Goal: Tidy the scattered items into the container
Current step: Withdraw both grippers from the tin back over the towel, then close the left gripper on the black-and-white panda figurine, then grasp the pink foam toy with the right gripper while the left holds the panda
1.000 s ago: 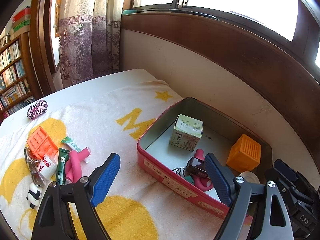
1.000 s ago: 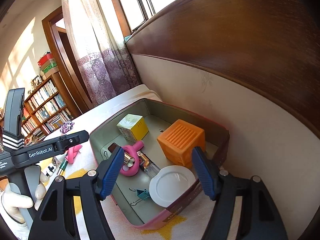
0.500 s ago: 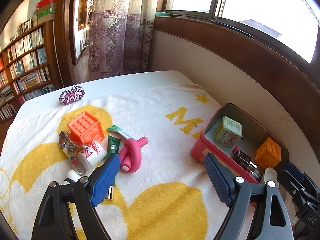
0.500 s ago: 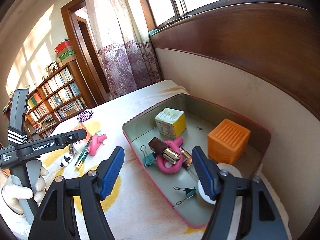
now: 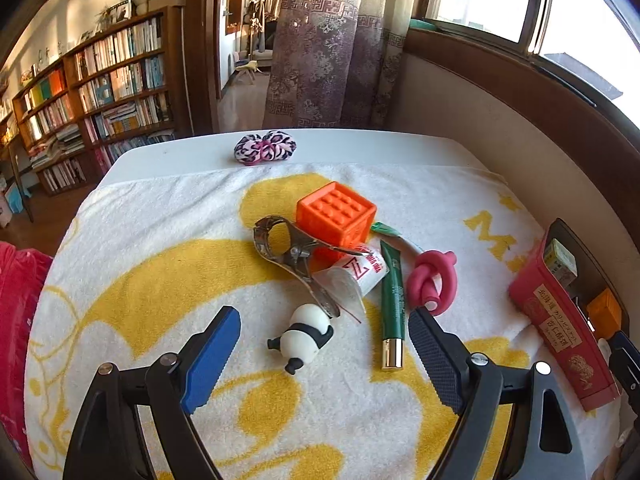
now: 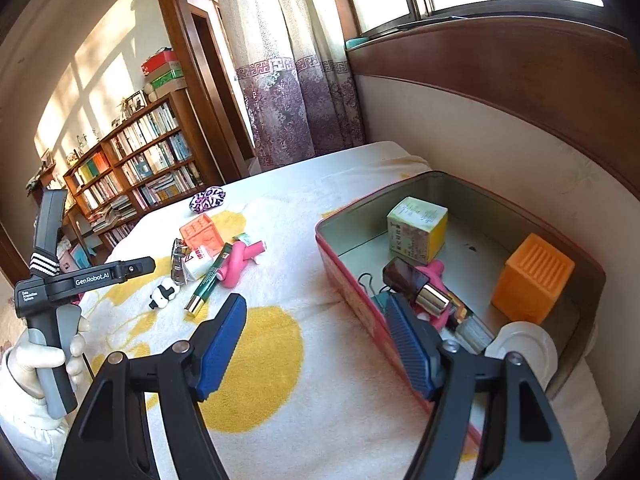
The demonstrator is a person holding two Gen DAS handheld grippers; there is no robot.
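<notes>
Clutter, mid-frame: panda figurine [image 5: 304,334] touching metal clip [image 5: 294,264] — left gripper [image 5: 324,354], spread and empty above, risks snagging both. Right gripper [image 6: 320,344] empty, opening beside tin [image 6: 592,276], lower right.

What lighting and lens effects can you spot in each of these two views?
Left wrist view: the window is blown out white and the bookshelf bows from fisheye distortion. Right wrist view: warm sun patches fall on the wall, dark vignette fills the corners.
</notes>
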